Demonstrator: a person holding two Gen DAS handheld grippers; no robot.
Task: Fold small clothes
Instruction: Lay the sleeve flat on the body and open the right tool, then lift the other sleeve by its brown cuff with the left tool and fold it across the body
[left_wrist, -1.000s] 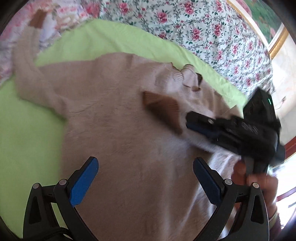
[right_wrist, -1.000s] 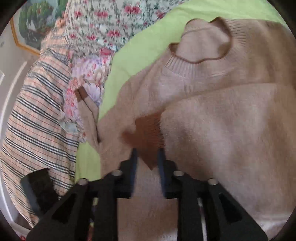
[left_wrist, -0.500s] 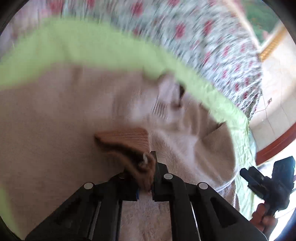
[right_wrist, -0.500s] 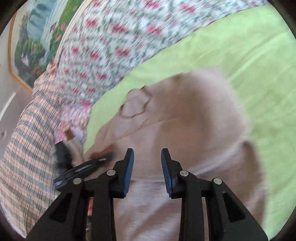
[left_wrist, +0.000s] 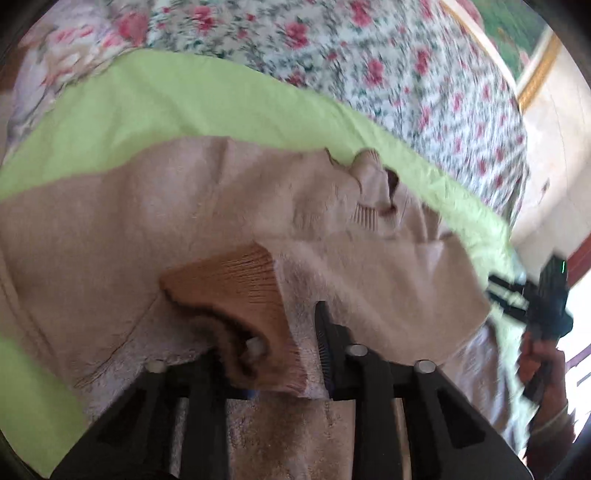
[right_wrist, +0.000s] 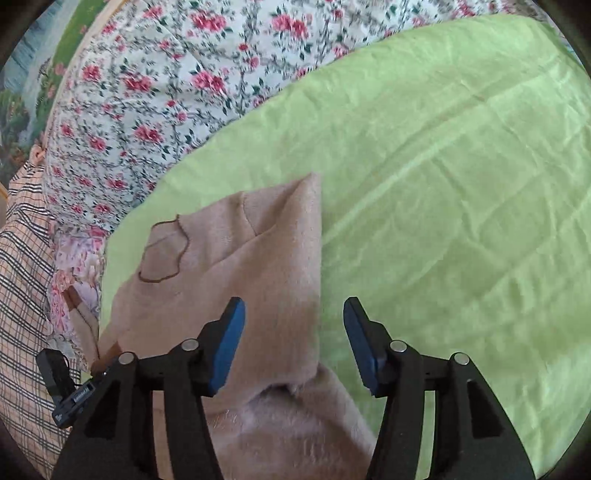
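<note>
a beige sweater (left_wrist: 147, 229) lies on a green sheet (right_wrist: 443, 166). the left gripper (left_wrist: 288, 354) clamps its brown cuff (left_wrist: 236, 280); the right gripper (right_wrist: 293, 339) is opening, nothing pinched. best to carry the sleeve flat across the body.

Your sweater (left_wrist: 110, 236) is a soft beige knit with a fuzzy, matt nap; its brown cuff (left_wrist: 236, 284) is ribbed knit, and the collar (right_wrist: 162, 254) carries a thin brown edging. The green sheet (right_wrist: 443, 166) under it is woven cloth, lightly creased, with a faint sheen. The floral cover (right_wrist: 155, 92) is printed matt cloth. Your right claw (right_wrist: 293, 343) shows matt black plastic fingers, blue pads (right_wrist: 229, 343) and bright metal pins.
</note>
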